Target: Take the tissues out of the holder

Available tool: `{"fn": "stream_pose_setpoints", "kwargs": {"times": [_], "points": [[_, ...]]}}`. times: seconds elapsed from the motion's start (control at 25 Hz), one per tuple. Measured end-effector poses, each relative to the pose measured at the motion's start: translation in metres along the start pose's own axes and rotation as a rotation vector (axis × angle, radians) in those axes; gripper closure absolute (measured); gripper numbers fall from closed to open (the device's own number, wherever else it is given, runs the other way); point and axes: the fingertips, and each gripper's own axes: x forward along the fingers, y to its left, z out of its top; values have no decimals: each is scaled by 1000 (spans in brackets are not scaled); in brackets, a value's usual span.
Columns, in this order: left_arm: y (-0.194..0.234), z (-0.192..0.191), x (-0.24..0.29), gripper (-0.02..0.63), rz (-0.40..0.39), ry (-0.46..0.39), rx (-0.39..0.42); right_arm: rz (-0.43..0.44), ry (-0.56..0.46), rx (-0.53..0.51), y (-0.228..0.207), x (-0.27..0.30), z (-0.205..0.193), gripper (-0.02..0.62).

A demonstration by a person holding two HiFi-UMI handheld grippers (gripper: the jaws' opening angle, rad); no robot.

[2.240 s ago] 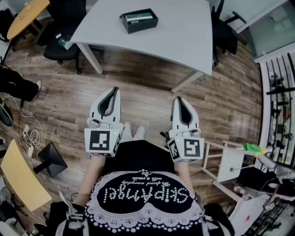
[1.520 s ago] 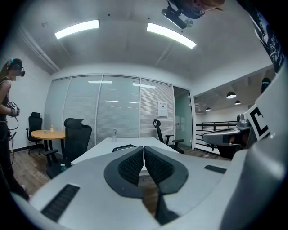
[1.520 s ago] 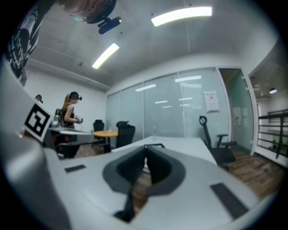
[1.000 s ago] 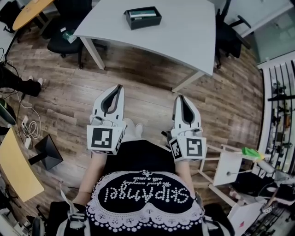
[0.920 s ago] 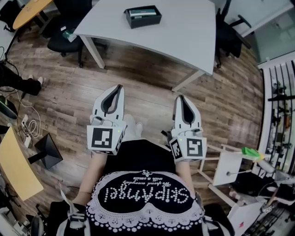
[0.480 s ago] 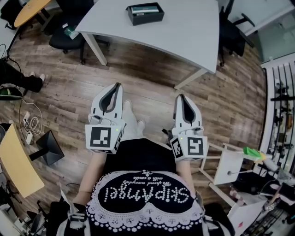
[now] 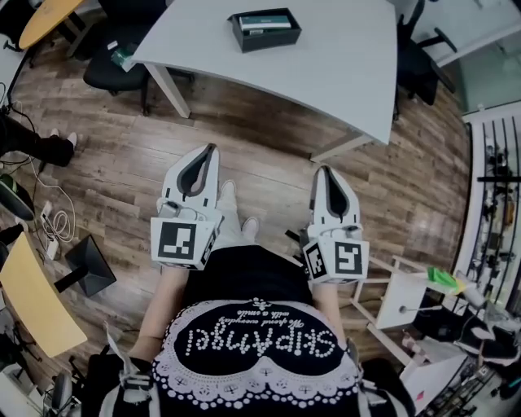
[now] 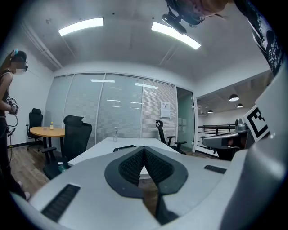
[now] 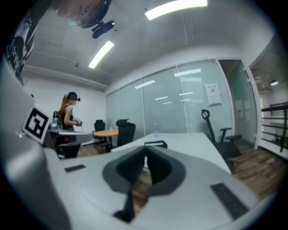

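Left gripper [image 7: 210,151] and right gripper [image 7: 324,171] — jaws closed, nothing between them — are held above the wood floor [image 7: 269,155]. The tissues [image 7: 267,22] lie inside the black holder [image 7: 264,42] on the white table [image 7: 350,57], well apart.

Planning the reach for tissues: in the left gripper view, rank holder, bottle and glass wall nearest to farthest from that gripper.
1. Black tissue holder, on the white table, just ahead of the left gripper.
2. Bottle, farther back on the table.
3. Glass wall, behind the table.

Holder [image 7: 265,45] contents indistinct, too small
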Motion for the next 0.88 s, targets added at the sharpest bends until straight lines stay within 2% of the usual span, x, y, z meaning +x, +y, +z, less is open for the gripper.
{"fn": "stream_pose_setpoints", "kwargs": {"times": [0.48, 0.88], "points": [[51, 23, 87, 575, -100, -4, 19, -46, -39, 12, 2, 96, 32, 560], [82, 23, 115, 575, -137, 9, 0, -65, -30, 23, 12, 132, 34, 560]]}}
